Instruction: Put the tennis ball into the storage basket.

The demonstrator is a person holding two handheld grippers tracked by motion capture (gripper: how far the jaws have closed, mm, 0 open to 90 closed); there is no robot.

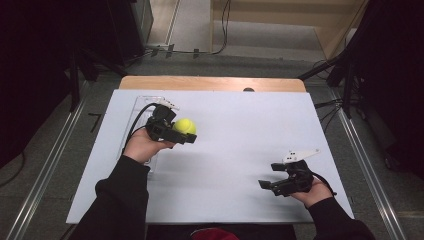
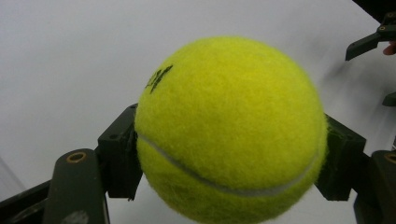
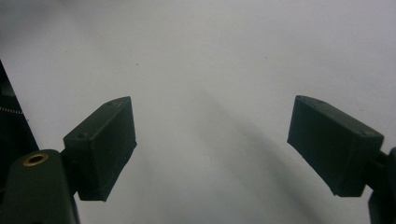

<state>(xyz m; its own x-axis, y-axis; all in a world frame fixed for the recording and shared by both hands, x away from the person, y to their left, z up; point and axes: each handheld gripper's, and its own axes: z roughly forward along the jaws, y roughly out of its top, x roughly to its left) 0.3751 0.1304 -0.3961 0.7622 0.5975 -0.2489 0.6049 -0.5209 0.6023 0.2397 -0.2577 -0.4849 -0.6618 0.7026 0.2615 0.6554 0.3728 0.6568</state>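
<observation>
The tennis ball is pinched by the left hand-held gripper above the white counter, so grasping is judged done and placing left, while its black lettering is shown in the left gripper view, and the right hand-held gripper is spread empty.

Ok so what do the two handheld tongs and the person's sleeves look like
Both tongs are black, with blocky flat-faced jaws and brass-coloured screw inserts near the base. The left tongs trail a black cable looping back toward the wrist. The right tongs carry a pale grey three-cornered plate on top. Both forearms are in dark long sleeves, black or close to it.
</observation>
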